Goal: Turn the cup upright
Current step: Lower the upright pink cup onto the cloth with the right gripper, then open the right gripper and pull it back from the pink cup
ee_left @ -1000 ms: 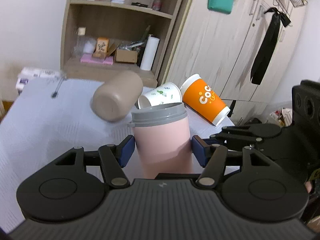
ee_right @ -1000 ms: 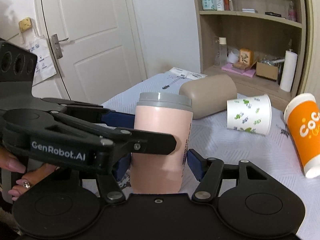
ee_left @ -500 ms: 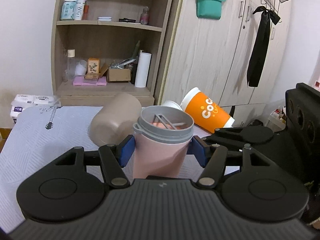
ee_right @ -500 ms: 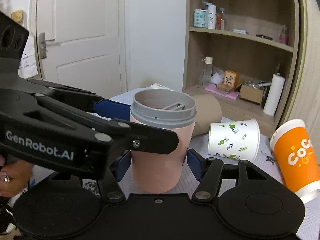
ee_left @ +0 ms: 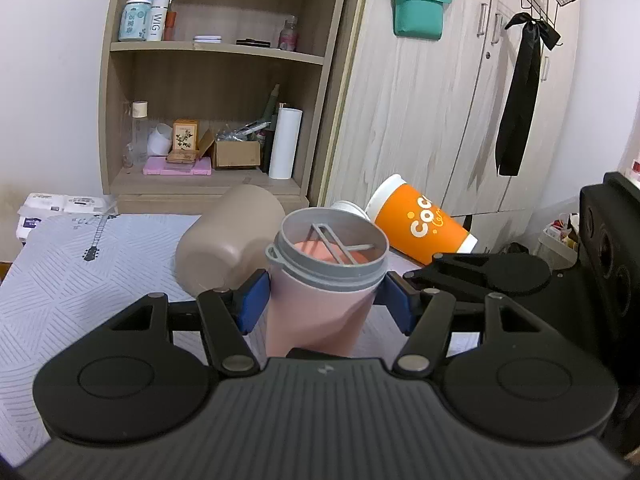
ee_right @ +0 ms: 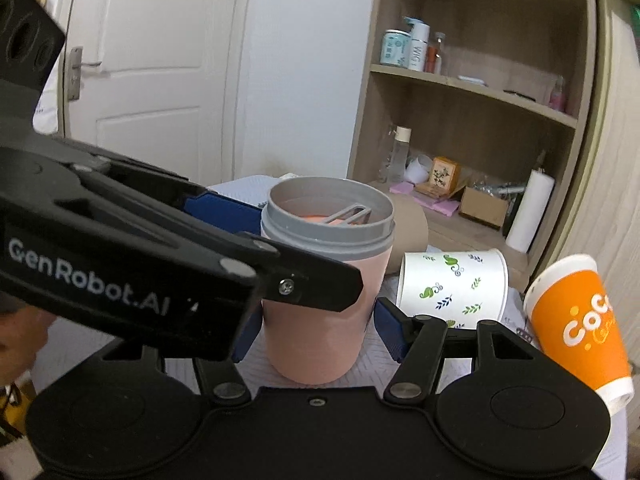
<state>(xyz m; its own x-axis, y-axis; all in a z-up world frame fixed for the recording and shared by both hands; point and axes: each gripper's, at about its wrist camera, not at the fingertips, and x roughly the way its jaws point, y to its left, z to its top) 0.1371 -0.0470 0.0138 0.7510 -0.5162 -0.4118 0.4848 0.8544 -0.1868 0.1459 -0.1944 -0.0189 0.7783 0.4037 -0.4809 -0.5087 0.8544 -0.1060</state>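
A pink cup with a grey rim (ee_left: 320,300) stands upright on the pale blue cloth, mouth up; it also shows in the right wrist view (ee_right: 320,312). My left gripper (ee_left: 326,304) has a blue pad on each side of the cup's body, close to it. My right gripper (ee_right: 316,328) also straddles the cup with its blue pads close on both sides. I cannot tell whether either gripper's pads press the cup. The left gripper's black arm (ee_right: 160,248) crosses the right wrist view and hides the cup's left side.
A tan cup (ee_left: 228,240) lies on its side behind the pink cup. A white leaf-print paper cup (ee_right: 452,288) and an orange paper cup (ee_right: 580,320) lie tipped to the right. A wooden shelf unit (ee_left: 208,80) and wardrobe (ee_left: 440,100) stand behind the cloth-covered surface (ee_left: 80,280).
Both cameras have risen and now look down into the cup's open mouth. The pink cup stays upright between both pairs of pads.
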